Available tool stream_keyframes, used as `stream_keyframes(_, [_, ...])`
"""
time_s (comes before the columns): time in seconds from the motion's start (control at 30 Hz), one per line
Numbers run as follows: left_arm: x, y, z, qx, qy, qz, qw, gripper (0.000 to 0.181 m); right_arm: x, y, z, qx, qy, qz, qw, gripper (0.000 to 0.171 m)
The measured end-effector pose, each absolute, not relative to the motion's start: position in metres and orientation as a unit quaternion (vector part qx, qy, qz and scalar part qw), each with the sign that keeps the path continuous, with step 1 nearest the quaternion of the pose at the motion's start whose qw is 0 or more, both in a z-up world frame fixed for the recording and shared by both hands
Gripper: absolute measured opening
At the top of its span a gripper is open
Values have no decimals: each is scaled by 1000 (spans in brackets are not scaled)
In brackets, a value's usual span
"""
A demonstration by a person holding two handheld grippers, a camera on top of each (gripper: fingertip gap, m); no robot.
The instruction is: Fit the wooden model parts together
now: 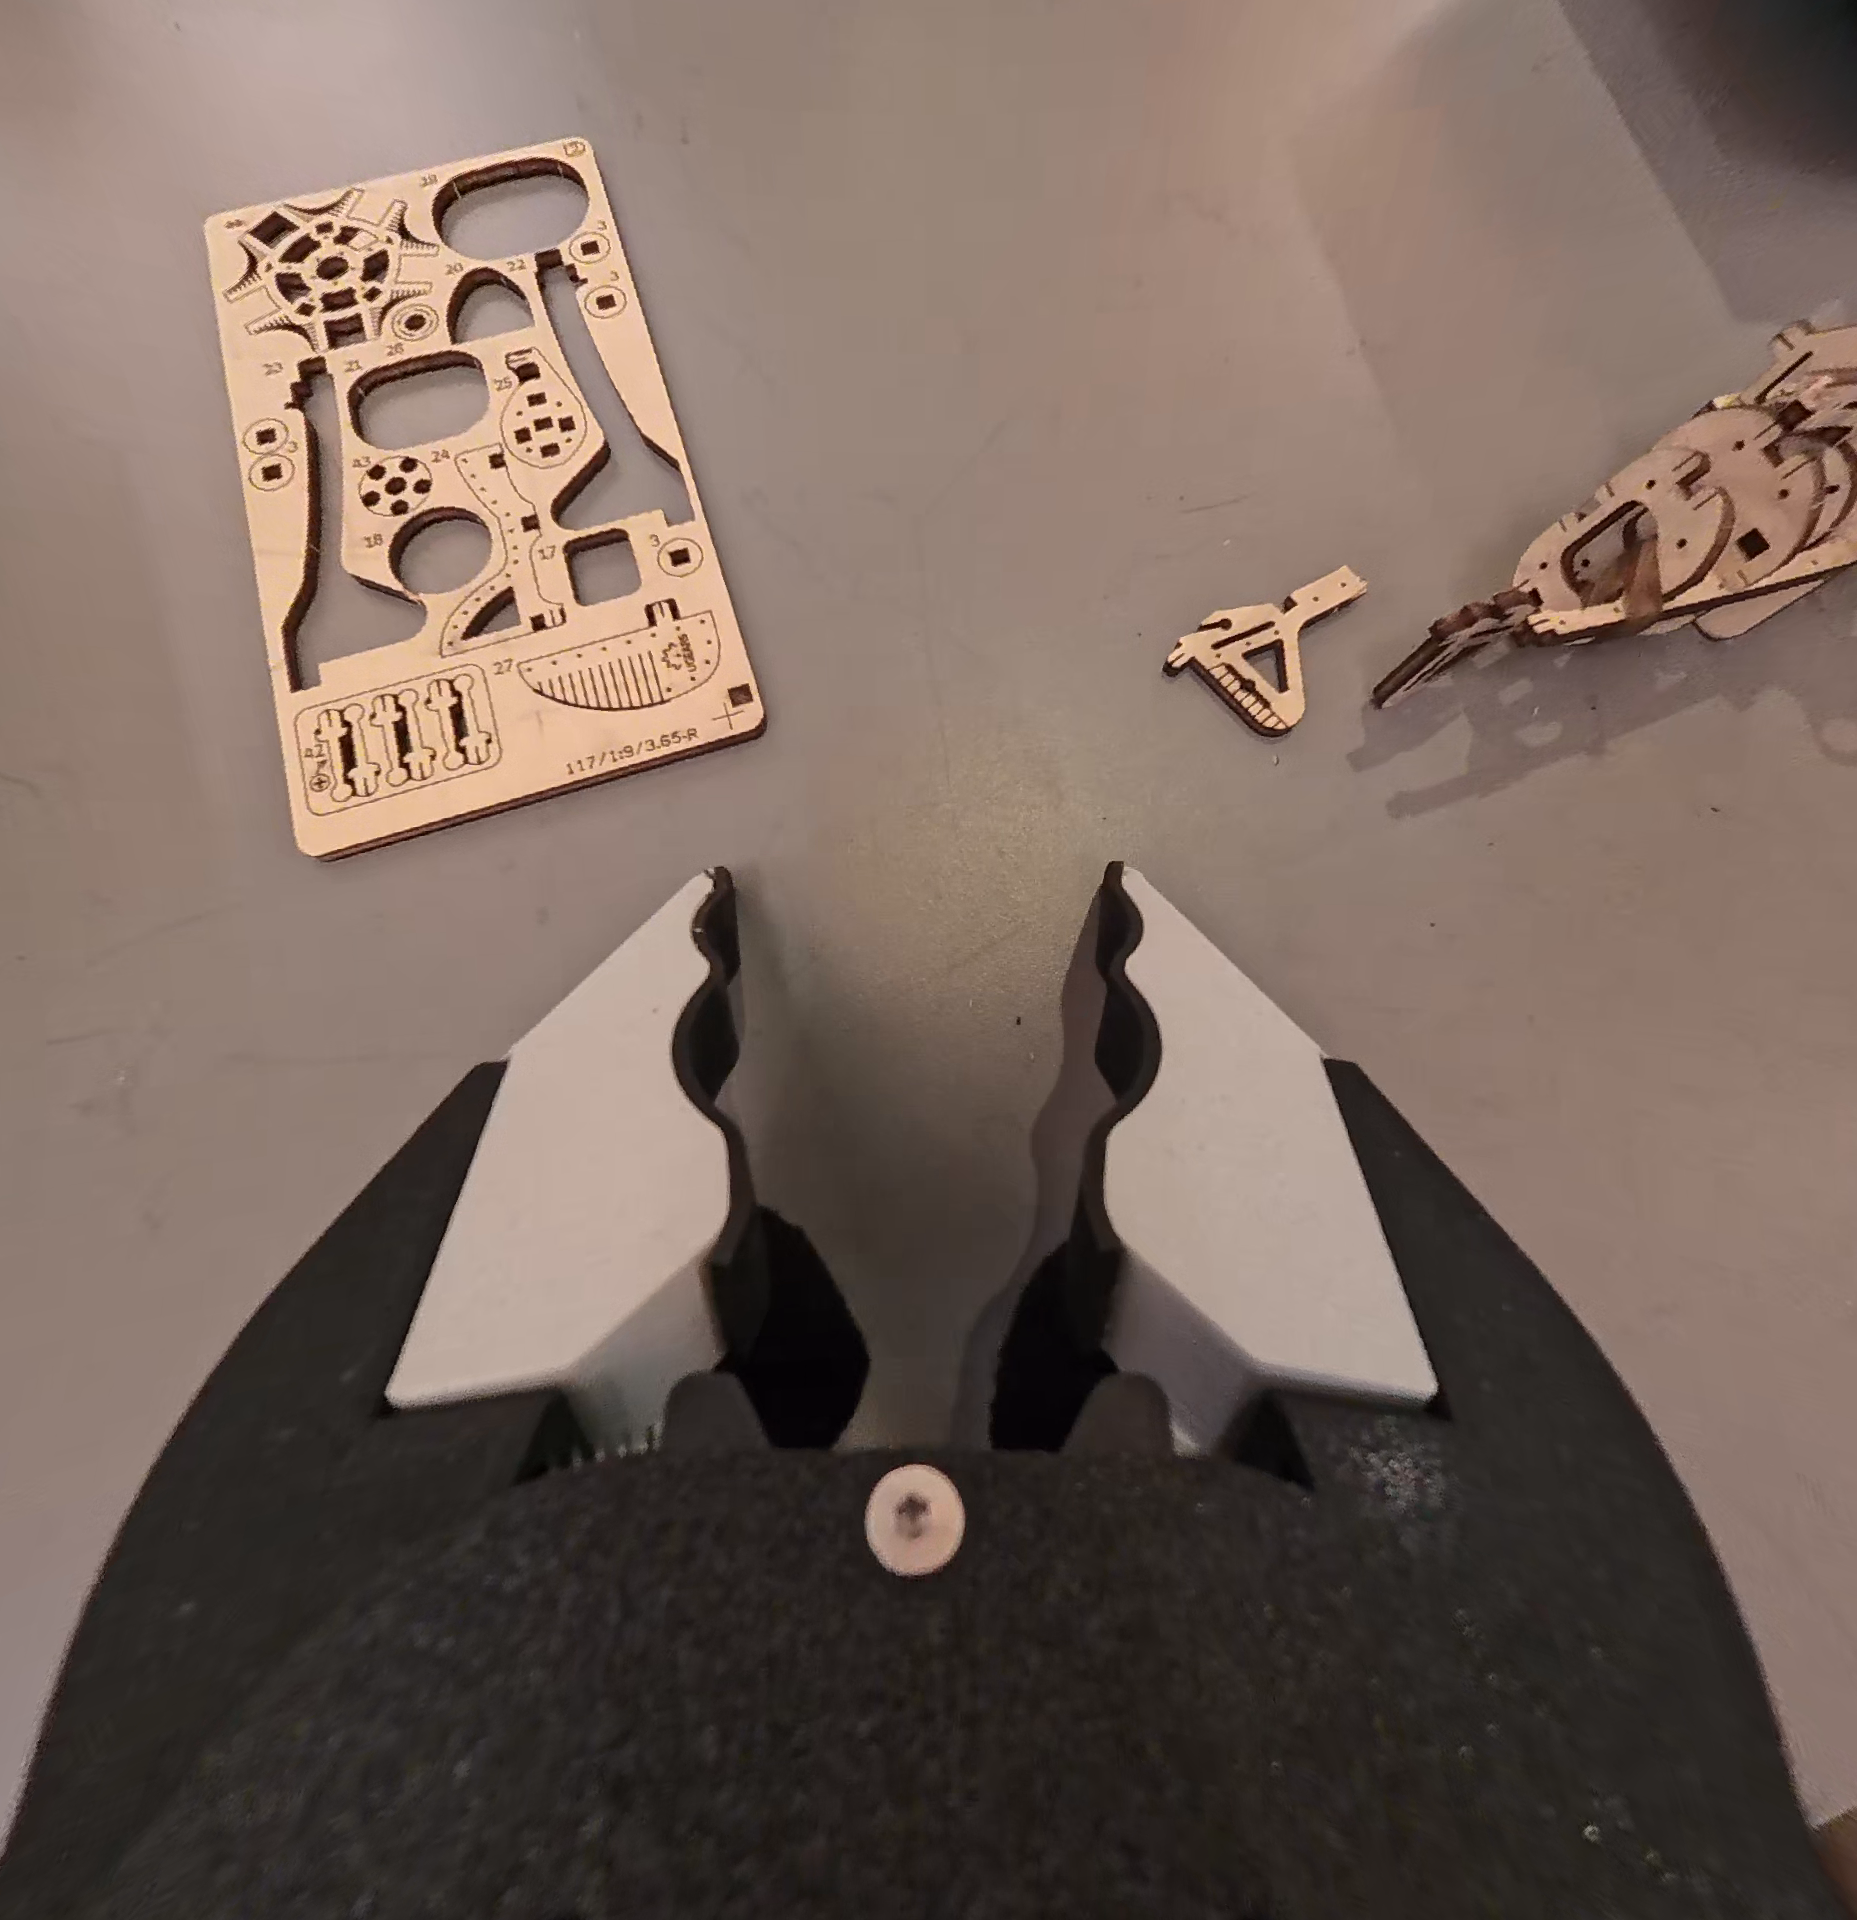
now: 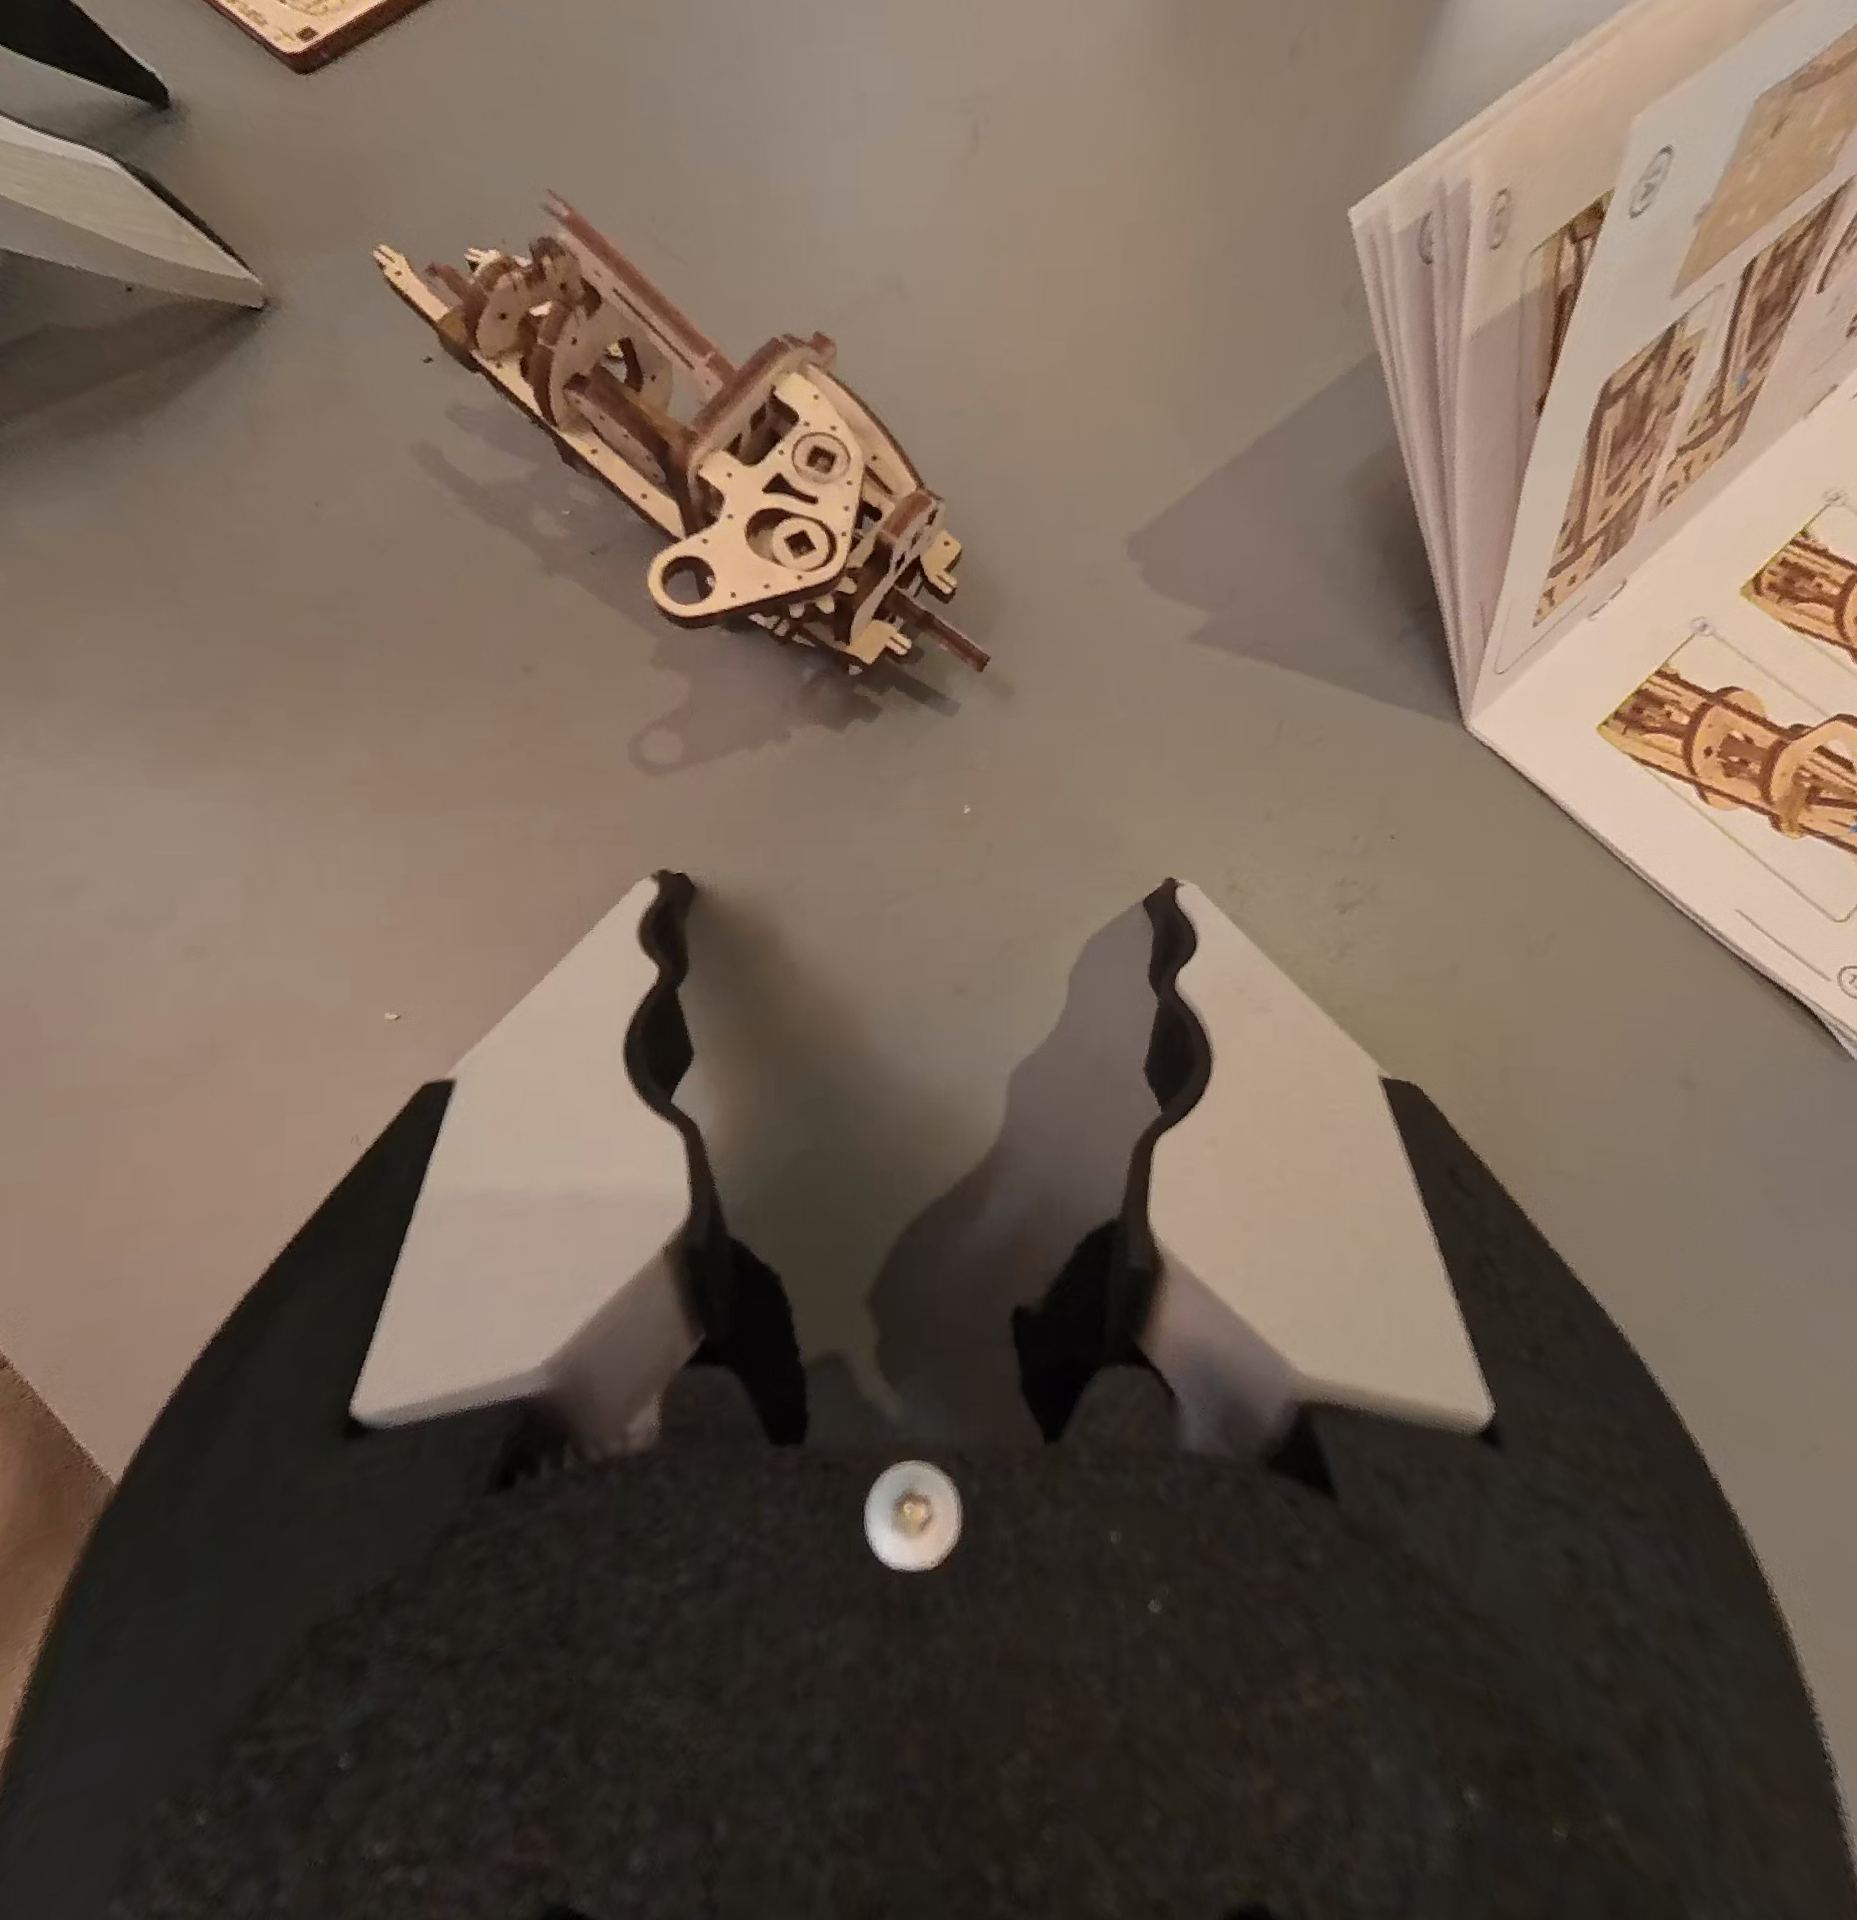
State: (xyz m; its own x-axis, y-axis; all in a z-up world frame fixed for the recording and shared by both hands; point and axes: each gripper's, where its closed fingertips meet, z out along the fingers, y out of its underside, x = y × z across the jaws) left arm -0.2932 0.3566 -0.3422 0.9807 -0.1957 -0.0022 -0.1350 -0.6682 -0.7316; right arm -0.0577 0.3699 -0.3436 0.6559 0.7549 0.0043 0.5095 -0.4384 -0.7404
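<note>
Left wrist view: your left tongs [image 1: 913, 883] hang released over the grey bench [image 1: 1007, 416], fingers spread with nothing between them. Ahead to the left lies the laser-cut wooden parts sheet [image 1: 477, 499], flat, many shapes already punched out. To the right a small loose wooden piece [image 1: 1262, 649] rests just beside the nose of the half-built wooden model [image 1: 1672, 530], which lies on its side at the frame's right edge. In the right wrist view, your right tongs [image 2: 929, 888] are likewise spread and empty, the model [image 2: 695, 478] lying ahead, slightly left. The open instruction booklet [image 2: 1651, 540] lies at the right, well apart from the model.
</note>
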Motion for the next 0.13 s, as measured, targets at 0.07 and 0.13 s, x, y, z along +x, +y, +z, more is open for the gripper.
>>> stream_keyframes(0.07, [-293,356,-342,-913,91,-38,397,67,-57,371,-343,-831,-378,160,374,87])
stream_keyframes(0.13, [-293,356,-342,-912,91,-38,397,67,-58,375,-342,-830,-379,153,380,85])
